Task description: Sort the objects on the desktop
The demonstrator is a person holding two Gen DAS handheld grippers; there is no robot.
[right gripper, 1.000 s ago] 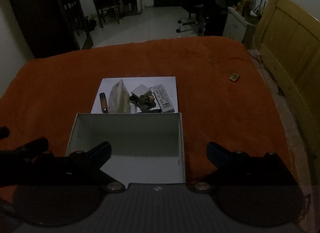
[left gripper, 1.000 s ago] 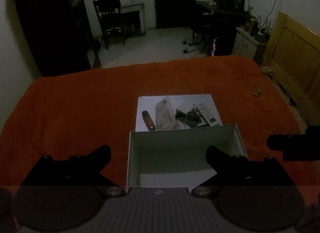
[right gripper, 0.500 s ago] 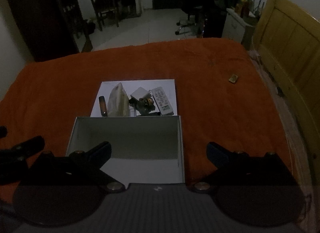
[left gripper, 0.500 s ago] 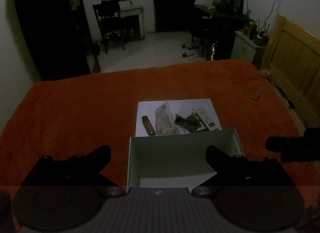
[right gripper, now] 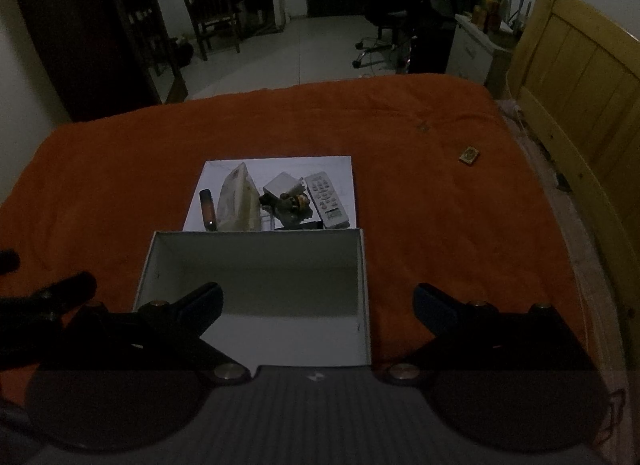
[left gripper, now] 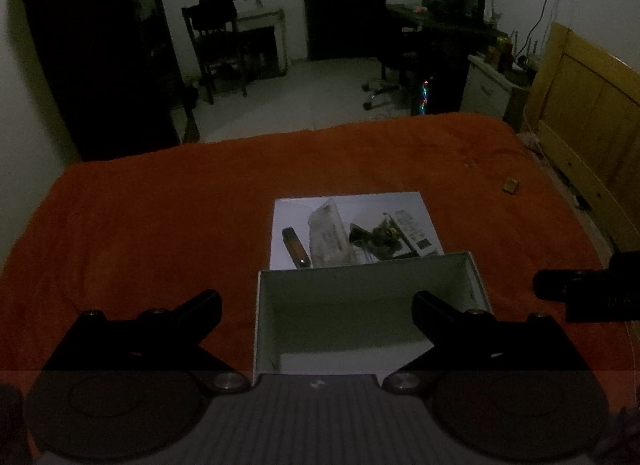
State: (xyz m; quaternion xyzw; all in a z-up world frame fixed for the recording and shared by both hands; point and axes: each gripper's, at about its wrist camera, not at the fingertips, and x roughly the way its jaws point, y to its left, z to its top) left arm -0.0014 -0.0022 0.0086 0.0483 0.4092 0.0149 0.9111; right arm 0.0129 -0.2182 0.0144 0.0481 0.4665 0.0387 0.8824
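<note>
Both grippers — left gripper (left gripper: 316,309), right gripper (right gripper: 318,301) — hover, fingers apart, nothing held. Box (right gripper: 256,265) sits empty; remote (right gripper: 327,200) and clutter wait just behind on the paper (right gripper: 280,163). Next, probably reach over the box and grab one.

A matt white cardboard box (right gripper: 256,305) sits on fuzzy orange cloth (right gripper: 440,225), beside a varnished wooden bed frame (right gripper: 580,77).

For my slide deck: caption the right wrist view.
Open right gripper above an empty white box, remote and clutter waiting on paper beyond.
</note>
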